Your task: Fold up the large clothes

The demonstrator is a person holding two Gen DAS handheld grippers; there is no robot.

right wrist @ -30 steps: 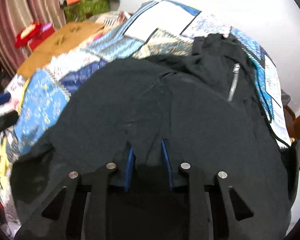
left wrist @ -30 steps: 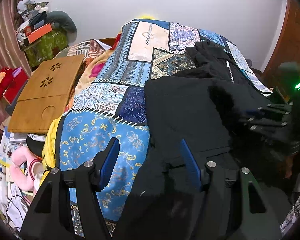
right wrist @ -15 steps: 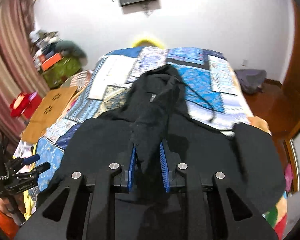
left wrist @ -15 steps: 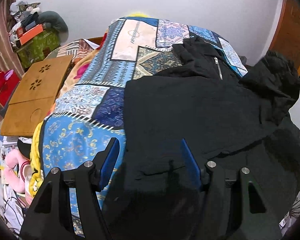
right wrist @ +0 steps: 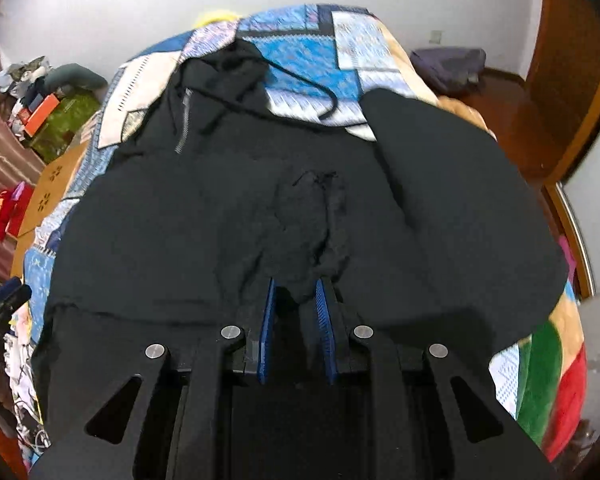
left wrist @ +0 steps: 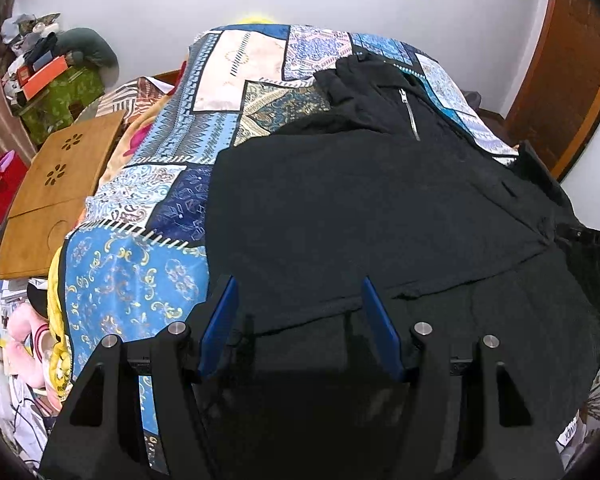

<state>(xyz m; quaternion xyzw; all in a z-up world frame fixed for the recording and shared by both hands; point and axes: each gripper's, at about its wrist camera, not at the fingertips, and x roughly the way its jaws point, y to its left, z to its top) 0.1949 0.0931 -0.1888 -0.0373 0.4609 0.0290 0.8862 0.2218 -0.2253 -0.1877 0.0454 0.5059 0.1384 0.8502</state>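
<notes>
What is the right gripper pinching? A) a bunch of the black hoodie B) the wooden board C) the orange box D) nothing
A: the right gripper has its blue fingers close together with a bunched fold of the black hoodie between them.

A home bedroom: patchwork quilt (left wrist: pixel 148 280) on a bed, cluttered belongings (left wrist: pixel 48 68) alongside.

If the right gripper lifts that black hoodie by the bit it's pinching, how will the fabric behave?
The black hoodie will probably sag: it already bunches between the right gripper fingers. It looks fairly heavy, being large and thick-looking on the quilt. Its drawstring lies loose and would likely dangle.
</notes>
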